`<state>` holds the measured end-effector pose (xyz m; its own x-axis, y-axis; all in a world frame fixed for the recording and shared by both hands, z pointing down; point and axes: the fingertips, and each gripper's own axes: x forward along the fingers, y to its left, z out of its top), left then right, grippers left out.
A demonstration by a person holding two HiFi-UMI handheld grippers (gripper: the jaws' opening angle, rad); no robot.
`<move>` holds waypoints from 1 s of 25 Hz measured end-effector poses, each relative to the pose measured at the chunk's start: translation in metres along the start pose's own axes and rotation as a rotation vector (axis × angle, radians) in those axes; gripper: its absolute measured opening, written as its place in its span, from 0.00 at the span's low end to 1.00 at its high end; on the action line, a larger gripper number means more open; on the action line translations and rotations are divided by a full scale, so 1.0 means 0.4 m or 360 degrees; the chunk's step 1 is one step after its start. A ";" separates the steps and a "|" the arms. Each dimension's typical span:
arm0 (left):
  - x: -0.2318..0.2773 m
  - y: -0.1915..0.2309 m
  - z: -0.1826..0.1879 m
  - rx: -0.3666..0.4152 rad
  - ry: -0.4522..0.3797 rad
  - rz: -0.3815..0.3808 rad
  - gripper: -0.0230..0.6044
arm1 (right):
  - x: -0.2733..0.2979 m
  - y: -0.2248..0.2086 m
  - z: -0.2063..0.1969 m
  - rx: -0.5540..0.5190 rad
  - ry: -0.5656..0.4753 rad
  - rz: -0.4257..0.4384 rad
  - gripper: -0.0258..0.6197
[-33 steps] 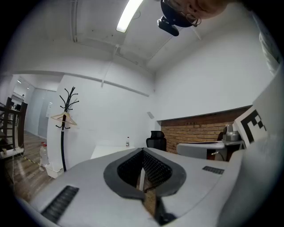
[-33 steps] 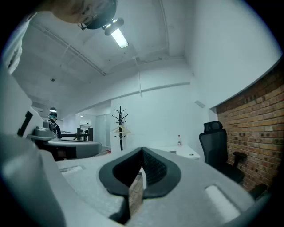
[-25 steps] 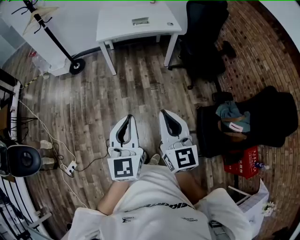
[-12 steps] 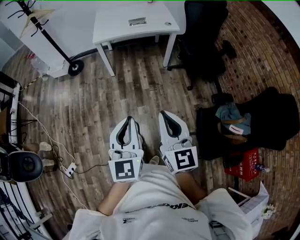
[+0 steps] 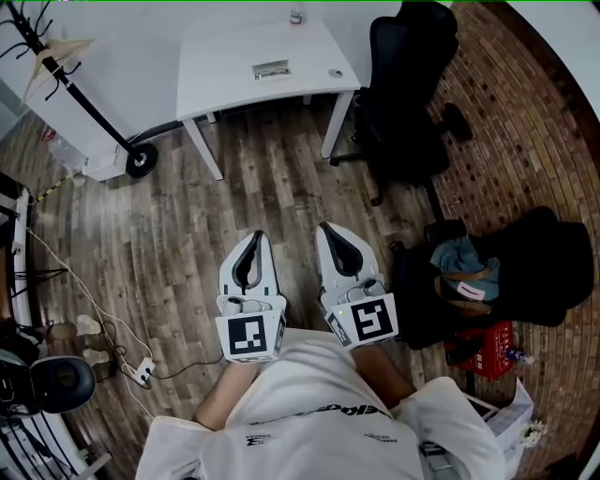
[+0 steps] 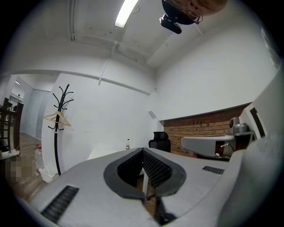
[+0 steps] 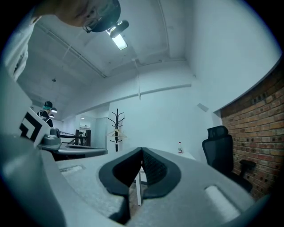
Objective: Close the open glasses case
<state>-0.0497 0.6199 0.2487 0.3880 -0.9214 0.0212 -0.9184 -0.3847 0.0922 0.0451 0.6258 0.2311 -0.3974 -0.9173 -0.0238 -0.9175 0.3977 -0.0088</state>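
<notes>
Legible writing: none confirmed. The red box [image 5: 486, 347] beside the black bag [image 5: 525, 253] carried white print too small to read. The dark line of print across the person's white shirt [image 5: 319, 422] could not be made out. The marker cubes [image 5: 250, 336] showed black-and-white square patterns only, with no lettering. The left gripper [image 5: 255, 234] and right gripper [image 5: 328, 226] were held side by side over the floor [image 5: 187, 216], well apart from the white table [image 5: 225, 75]. In each gripper's own view the jaws were pressed together at the tips with nothing between them. The glasses case [image 5: 271, 68] appeared as a small grey oblong near the middle of that table, at the far side of the room, too small to show how its lid stood. A small round item [image 5: 335, 73] lay near the table's right edge and a bottle [image 5: 297, 14] stood at its back edge. The floor was grey-brown wood plank, and brickwork ran along the right side of the head view. A black office chair [image 5: 403, 84] stood just beside the table on its right, and a coat stand [image 5: 80, 89] stood to its left. A power strip [image 5: 141, 372] lay on the planks. The walls were white above a band of exposed brick wall [image 6: 199, 133], with a strip light [image 6: 126, 12] on the ceiling.
</notes>
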 end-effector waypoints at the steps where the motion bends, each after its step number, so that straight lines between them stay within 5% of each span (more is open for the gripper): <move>1: 0.030 0.022 0.012 0.0001 -0.0003 -0.0013 0.03 | 0.039 -0.004 0.010 0.0010 -0.0009 -0.0005 0.04; 12: 0.332 0.255 0.064 0.0000 0.0007 -0.0137 0.03 | 0.408 -0.036 0.032 0.0035 -0.0040 -0.0101 0.04; 25: 0.604 0.352 0.025 -0.0049 0.0081 -0.0148 0.03 | 0.658 -0.171 -0.032 0.0062 0.0022 -0.0152 0.04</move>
<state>-0.0861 0.3426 0.2568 0.4757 -0.8774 0.0618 -0.8757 -0.4659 0.1268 0.0029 0.3570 0.2381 -0.3086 -0.9512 -0.0074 -0.9499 0.3086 -0.0491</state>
